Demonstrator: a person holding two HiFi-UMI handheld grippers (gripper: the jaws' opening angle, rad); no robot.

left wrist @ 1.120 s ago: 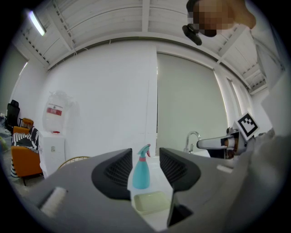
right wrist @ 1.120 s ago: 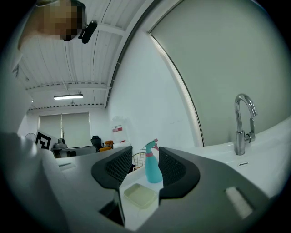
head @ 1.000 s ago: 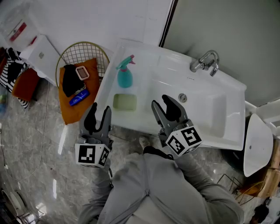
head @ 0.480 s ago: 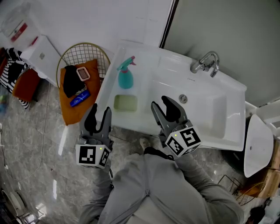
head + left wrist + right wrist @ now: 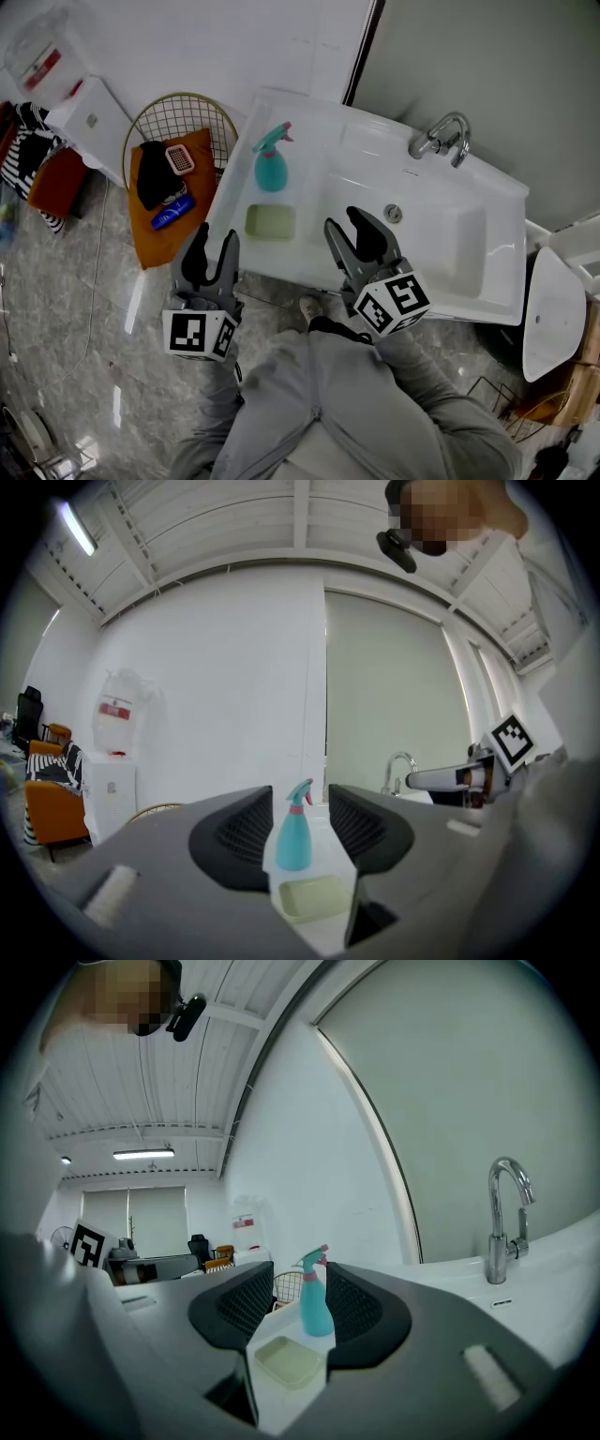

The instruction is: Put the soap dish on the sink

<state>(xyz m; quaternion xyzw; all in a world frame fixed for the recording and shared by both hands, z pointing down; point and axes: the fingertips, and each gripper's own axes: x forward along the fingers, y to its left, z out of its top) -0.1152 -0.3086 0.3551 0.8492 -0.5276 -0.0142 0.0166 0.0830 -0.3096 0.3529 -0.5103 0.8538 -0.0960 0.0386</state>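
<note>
Fingers of the left gripper [image 5: 215,242]: well apart and holding nothing. Its own view shows only open air between them, with the sink's things beyond. The gripper hangs just short of the sink's near edge.

Left of the sink, on the floor: a round gold wire basket [image 5: 142,117] holding an orange cloth [image 5: 153,232], a black item, a blue tube [image 5: 171,213] and a small pink brush [image 5: 178,157]. None of these concerns the task.

The pale green rectangular soap dish [image 5: 270,222] lies flat on the left ledge of the white ceramic sink [image 5: 473,183], near the front edge and apart from both grippers. A teal plastic spray bottle with a pink collar [image 5: 271,167] stands upright just behind it, not touching it.

Fingers of the right gripper [image 5: 350,230]: likewise spread wide and empty. They are held over the sink's front rim, right of the dish. A chrome tap [image 5: 441,134] stands at the back of the basin.

Assessment: the dish appears already placed, with the release done, so the task stands at or near its end. The next move calls only for drawing both grippers clear, away from the dish and bottle. If the dish is judged too close to the edge, one gripper would need to close on its long sides and shift it inward.
</note>
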